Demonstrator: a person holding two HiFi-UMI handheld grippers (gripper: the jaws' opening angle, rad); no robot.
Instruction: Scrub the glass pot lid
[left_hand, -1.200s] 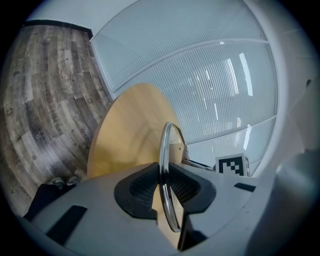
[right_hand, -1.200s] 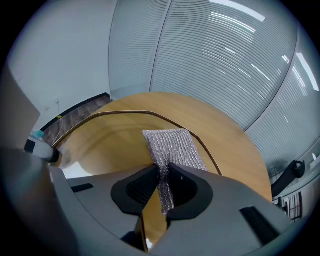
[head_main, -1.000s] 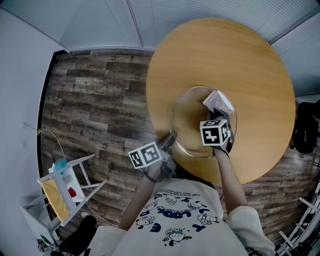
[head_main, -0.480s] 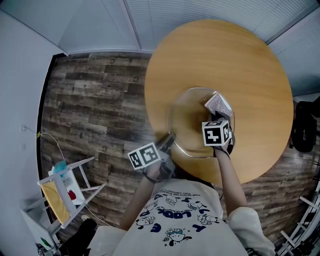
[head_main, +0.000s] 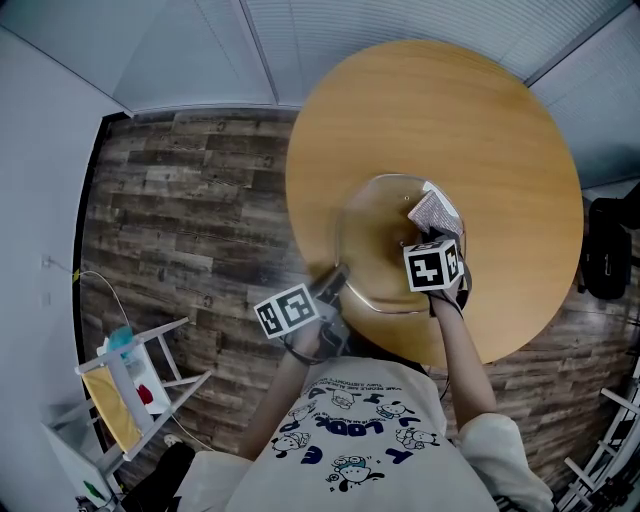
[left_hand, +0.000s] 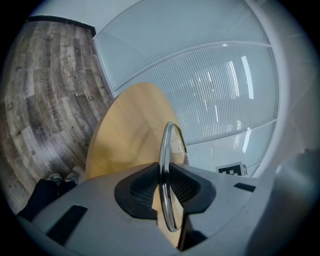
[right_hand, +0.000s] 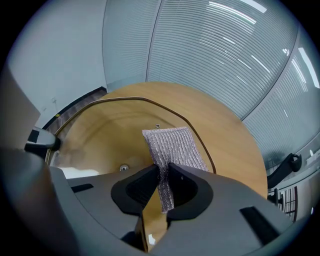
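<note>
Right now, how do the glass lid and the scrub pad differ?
The glass lid is clear and round; the scrub pad is silvery, rectangular and textured. The lid is far wider than the pad. The left gripper clamps the lid's rim; the right gripper clamps the pad. Both are gripped, over the table.

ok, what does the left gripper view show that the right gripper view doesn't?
Left gripper view only: the lid edge-on, its rim clamped in the left gripper, and the plank floor.
Right gripper view only: the right gripper shut on the scrub pad, with the pad lying over the lid's glass.
Both: the lid, the round table and the ribbed wall.
</note>
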